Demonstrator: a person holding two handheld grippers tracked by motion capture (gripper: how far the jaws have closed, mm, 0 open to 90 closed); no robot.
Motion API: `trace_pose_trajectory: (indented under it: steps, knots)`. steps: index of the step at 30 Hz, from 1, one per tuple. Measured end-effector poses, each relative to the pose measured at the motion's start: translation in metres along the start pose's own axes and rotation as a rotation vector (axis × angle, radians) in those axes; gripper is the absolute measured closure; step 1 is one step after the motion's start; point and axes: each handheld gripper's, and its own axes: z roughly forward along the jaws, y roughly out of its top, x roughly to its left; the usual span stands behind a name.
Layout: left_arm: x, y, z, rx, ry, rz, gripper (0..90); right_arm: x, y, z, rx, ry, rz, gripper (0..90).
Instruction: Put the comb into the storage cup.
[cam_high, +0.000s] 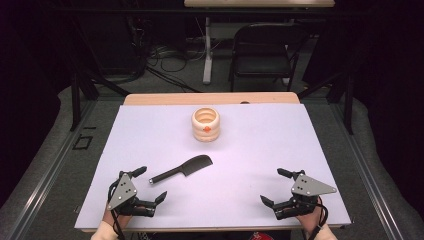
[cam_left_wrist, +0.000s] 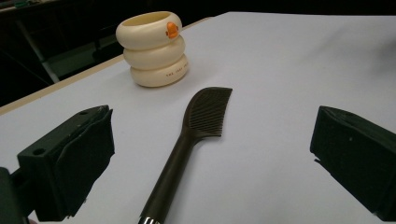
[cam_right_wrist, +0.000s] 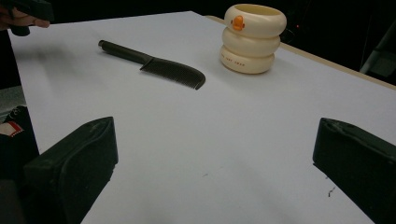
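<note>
Comb: a dark comb (cam_high: 182, 169) lies flat on the white desk (cam_high: 250, 150), a little left of the middle; nothing touches it. Its handle end points toward 8 o'clock in the high view, its toothed head toward 2 o'clock.
Cup: a cream ringed cup (cam_high: 205, 124) with an orange mark stands upright at about 1 o'clock from the comb, apart from it, toward the far edge.
Left gripper: the left gripper (cam_high: 142, 184) rests low at about 7 o'clock from the comb, near the handle end, jaws spread wide and holding nothing. In the left gripper view the handle (cam_left_wrist: 169, 175) runs up between the two jaws, though not yet within their reach.
Right gripper: the right gripper (cam_high: 274, 186) sits well apart at about 4 o'clock from the comb, jaws likewise spread and empty.
Step in hand: by my reading, the approach to the comb, with no grasp begun.
Next move: likely the left gripper goes forward along the handle's line, drops until the jaws straddle it, then closes across the narrow handle, low enough to catch so flat a thing.
</note>
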Motion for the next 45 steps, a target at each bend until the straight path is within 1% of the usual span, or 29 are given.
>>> trace_pose_trajectory:
  steps: [11, 13, 14, 15, 16, 17, 18, 22, 23, 24, 28, 29, 31, 33, 34, 35, 38, 39, 40, 41, 42, 43, 45]
  knots:
    - [0.000, 0.000, 0.005, 0.027, -0.007, -0.003, 0.1, -0.002, -0.001, 0.000, 0.001, -0.006, 0.009, 0.0]
    - [0.000, 0.001, 0.007, 0.042, -0.014, 0.004, 0.1, -0.001, -0.002, 0.000, 0.007, -0.005, 0.014, 0.0]
    - [0.000, 0.001, 0.008, 0.060, -0.030, -0.002, 0.1, -0.001, -0.001, -0.001, 0.009, -0.007, 0.010, 0.0]
    - [0.000, 0.001, 0.008, 0.060, -0.030, -0.002, 0.1, 0.000, -0.001, -0.001, 0.010, -0.008, 0.011, 0.0]
    - [0.001, 0.002, 0.009, 0.080, -0.038, -0.002, 0.1, 0.001, -0.001, 0.000, 0.011, -0.008, 0.006, 0.0]
    - [0.001, 0.002, 0.009, 0.080, -0.038, -0.002, 0.1, 0.001, -0.001, 0.000, 0.011, -0.008, 0.006, 0.0]
    - [0.001, 0.002, 0.009, 0.090, -0.040, -0.006, 0.1, 0.002, -0.001, 0.000, 0.011, -0.005, 0.005, 0.0]
    - [0.004, 0.005, 0.011, 0.102, -0.031, -0.013, 0.1, 0.001, -0.002, 0.002, 0.022, 0.004, 0.012, 0.0]
    - [0.005, 0.007, 0.013, 0.119, -0.031, -0.013, 0.1, 0.000, -0.002, 0.002, 0.020, 0.003, 0.015, 0.0]
    - [0.005, 0.007, 0.013, 0.119, -0.031, -0.013, 0.1, 0.000, -0.002, 0.002, 0.020, 0.003, 0.015, 0.0]
    - [0.008, 0.010, 0.015, 0.147, -0.023, -0.011, 0.1, 0.001, -0.001, 0.000, 0.015, -0.009, 0.012, 0.0]
    - [0.009, 0.012, 0.015, 0.164, -0.015, -0.004, 0.1, 0.001, -0.001, 0.001, 0.014, -0.007, 0.009, 0.0]
    - [0.012, 0.015, 0.016, 0.186, -0.017, -0.005, 0.1, 0.002, -0.001, 0.001, 0.020, -0.006, 0.011, 0.0]
    - [0.015, 0.019, 0.018, 0.221, -0.017, -0.012, 0.1, 0.003, -0.001, 0.002, 0.020, -0.006, 0.015, 0.0]
    - [0.017, 0.021, 0.019, 0.235, -0.012, -0.024, 0.2, 0.003, 0.000, 0.002, 0.021, -0.007, 0.012, 0.0]
    - [0.017, 0.021, 0.019, 0.235, -0.012, -0.024, 0.3, 0.003, 0.000, 0.002, 0.023, -0.008, 0.011, 0.0]
    - [0.021, 0.024, 0.023, 0.265, -0.008, -0.020, 0.3, 0.004, 0.000, 0.002, 0.024, -0.010, 0.008, 0.0]
    - [0.023, 0.025, 0.024, 0.279, -0.012, -0.023, 0.3, 0.004, 0.000, 0.002, 0.023, -0.010, 0.008, 0.0]
    - [0.024, 0.026, 0.027, 0.309, -0.015, -0.025, 0.1, 0.003, 0.000, 0.002, 0.024, -0.010, 0.007, 0.0]
    - [0.024, 0.026, 0.027, 0.309, -0.015, -0.025, 0.1, 0.003, 0.000, 0.002, 0.024, -0.009, 0.010, 0.0]
    - [0.026, 0.027, 0.031, 0.348, -0.024, -0.029, 0.0, 0.003, 0.000, 0.002, 0.025, -0.008, 0.009, 0.0]
    - [0.026, 0.027, 0.031, 0.348, -0.024, -0.029, 0.0, 0.003, 0.000, 0.002, 0.025, -0.008, 0.009, 0.0]
    - [0.027, 0.028, 0.035, 0.377, -0.028, -0.024, 0.0, 0.003, -0.001, 0.001, 0.025, -0.005, 0.005, 0.0]
